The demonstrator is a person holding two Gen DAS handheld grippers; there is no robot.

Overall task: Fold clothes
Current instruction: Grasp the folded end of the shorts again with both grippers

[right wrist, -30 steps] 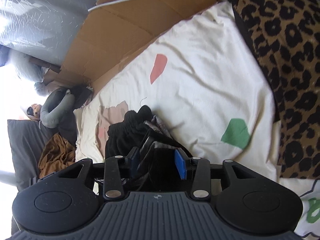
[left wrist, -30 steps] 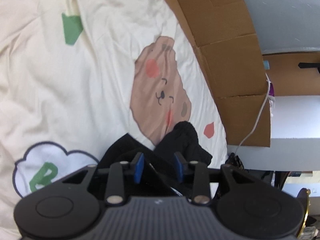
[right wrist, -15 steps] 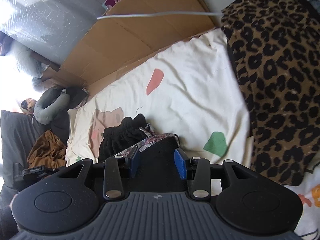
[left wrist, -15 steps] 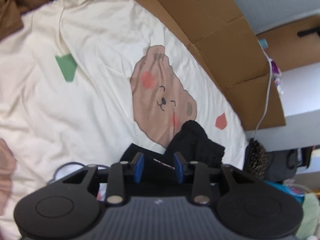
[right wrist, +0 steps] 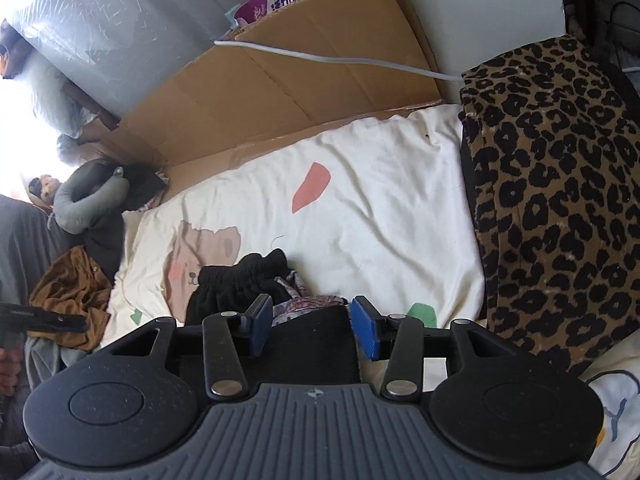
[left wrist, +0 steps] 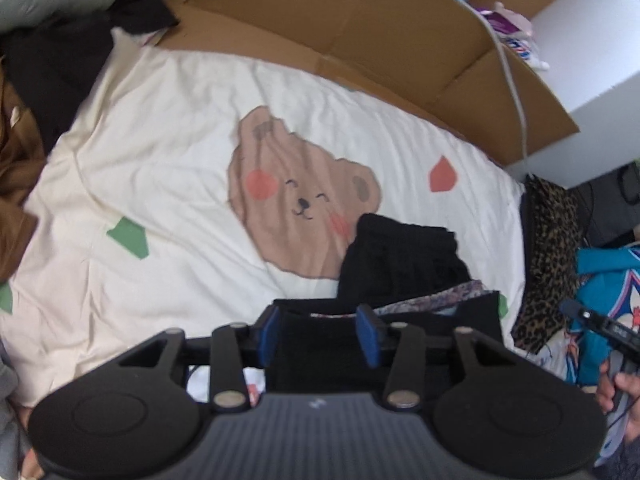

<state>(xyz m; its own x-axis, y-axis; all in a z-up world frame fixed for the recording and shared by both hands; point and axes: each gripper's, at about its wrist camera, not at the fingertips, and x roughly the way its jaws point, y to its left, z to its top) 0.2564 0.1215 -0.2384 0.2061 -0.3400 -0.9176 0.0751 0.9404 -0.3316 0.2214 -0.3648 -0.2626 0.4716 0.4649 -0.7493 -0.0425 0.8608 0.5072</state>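
A black garment (left wrist: pixel 400 264) with a patterned purple-grey lining lies on the bed, over the lower cheek of a brown bear face (left wrist: pixel 296 200) printed on the cream duvet (left wrist: pixel 168 152). Its bunched waistband end points toward the cardboard side of the bed, and its near end runs up between both sets of fingers.

The left gripper (left wrist: pixel 318 334) has its blue fingers (left wrist: pixel 268 334) partly open, with black cloth lying in the gap; whether they actually pinch it I cannot tell. The right gripper (right wrist: pixel 312 330) is likewise partly open, with black cloth (right wrist: pixel 312 344) filling the space between its blue fingers (right wrist: pixel 366 332), and grip is equally unclear.

The duvet is wrinkled and dotted with a coral patch (left wrist: pixel 442 174) and green patches (left wrist: pixel 128 236). Along the far edge of the bed flattened cardboard (left wrist: pixel 360 36) stands against the wall, with a white cable (right wrist: pixel 332 58) draped across it. At one end of the bed lies a leopard-print cloth (right wrist: pixel 560 184); at the other end are a grey neck pillow (right wrist: pixel 86 204), dark clothes and a crumpled brown garment (right wrist: pixel 68 292). A teal printed cloth (left wrist: pixel 604 280) lies beyond the leopard print, and a person's hand (left wrist: pixel 622 392) shows at the right edge of the left wrist view. Grey plastic-wrapped material (right wrist: pixel 132 20) rises behind the cardboard.
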